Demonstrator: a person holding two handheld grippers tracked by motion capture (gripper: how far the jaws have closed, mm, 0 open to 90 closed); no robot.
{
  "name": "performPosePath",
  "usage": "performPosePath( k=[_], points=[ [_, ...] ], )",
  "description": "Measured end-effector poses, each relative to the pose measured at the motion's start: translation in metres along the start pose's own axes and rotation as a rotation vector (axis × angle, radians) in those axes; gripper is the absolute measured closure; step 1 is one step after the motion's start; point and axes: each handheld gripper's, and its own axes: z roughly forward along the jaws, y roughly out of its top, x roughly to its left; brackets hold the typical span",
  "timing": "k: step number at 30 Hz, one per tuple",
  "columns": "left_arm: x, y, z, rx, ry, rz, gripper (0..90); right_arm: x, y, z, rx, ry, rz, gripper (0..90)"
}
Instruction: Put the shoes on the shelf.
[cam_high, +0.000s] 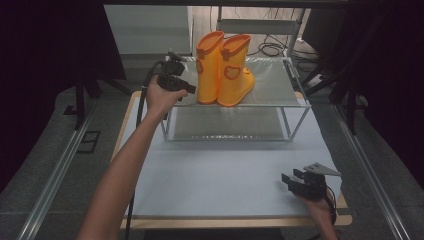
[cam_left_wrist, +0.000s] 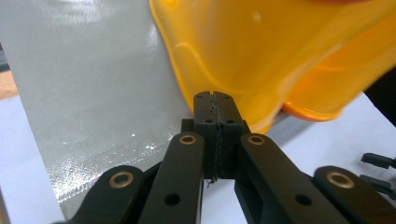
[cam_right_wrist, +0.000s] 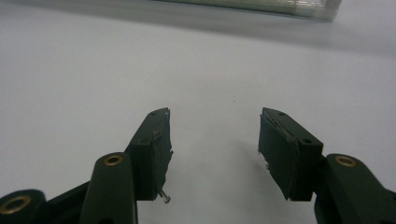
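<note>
High view has the yellow boots (cam_high: 223, 67) standing upright on the rack's (cam_high: 280, 95) top shelf, left gripper (cam_high: 189, 89) just beside them, jaws fully closed on nothing. Right gripper (cam_high: 290, 180) sits wide open over the table (cam_high: 220, 175), empty.

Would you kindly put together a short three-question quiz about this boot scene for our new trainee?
1. True or false: the left gripper is shut, with nothing between its jaws.
2. Where do the orange boots stand? A) on the white table top; B) on the top shelf of the rack; C) on the floor.
3. Fill in the word: the right gripper rests over the white table with its jaws ____.

Key
1. True: the jaws meet, right beside a boot.
2. B: both stand upright, side by side, on the top shelf.
3. Open: nothing lies between them.
</note>
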Motion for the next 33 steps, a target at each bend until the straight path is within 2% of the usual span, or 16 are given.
performPosePath(
  k=[3, 4, 5, 9, 13, 16, 22, 28, 31, 33],
  points=[
    [0.002, -0.003, 0.007, 0.010, -0.003, -0.008, 89.8, 0.000, 0.000, 0.000, 0.002, 0.000, 0.002, 43.5],
    [0.002, -0.004, 0.010, 0.012, -0.016, -0.014, 89.8, 0.000, 0.000, 0.000, 0.002, 0.000, 0.002, 43.5],
    [0.000, -0.006, 0.011, -0.005, -0.021, -0.027, 89.8, 0.000, 0.000, 0.001, 0.005, 0.001, 0.001, 43.5],
    [-0.001, -0.006, 0.011, -0.012, -0.044, -0.037, 90.0, 0.002, -0.001, 0.002, 0.006, 0.001, -0.006, 43.5],
    [-0.008, -0.006, 0.012, -0.021, -0.034, -0.035, 90.0, 0.004, 0.000, 0.003, 0.007, 0.005, -0.007, 43.5],
    [-0.016, -0.005, 0.013, -0.019, -0.064, -0.027, 90.0, 0.007, 0.000, 0.003, 0.005, 0.010, -0.013, 43.5],
    [-0.027, -0.003, 0.016, -0.012, -0.089, -0.013, 90.0, 0.009, 0.001, 0.002, 0.000, 0.018, -0.008, 43.5],
    [-0.045, 0.002, 0.023, 0.000, -0.130, 0.011, 90.0, 0.012, 0.002, 0.002, -0.003, 0.024, -0.016, 43.5],
    [-0.050, 0.003, 0.025, -0.003, -0.139, 0.007, 90.0, 0.012, 0.002, 0.002, -0.005, 0.026, -0.015, 43.5],
    [-0.055, 0.005, 0.028, 0.000, -0.150, 0.022, 90.0, 0.012, 0.002, 0.002, -0.006, 0.025, -0.017, 43.5]
  ],
)
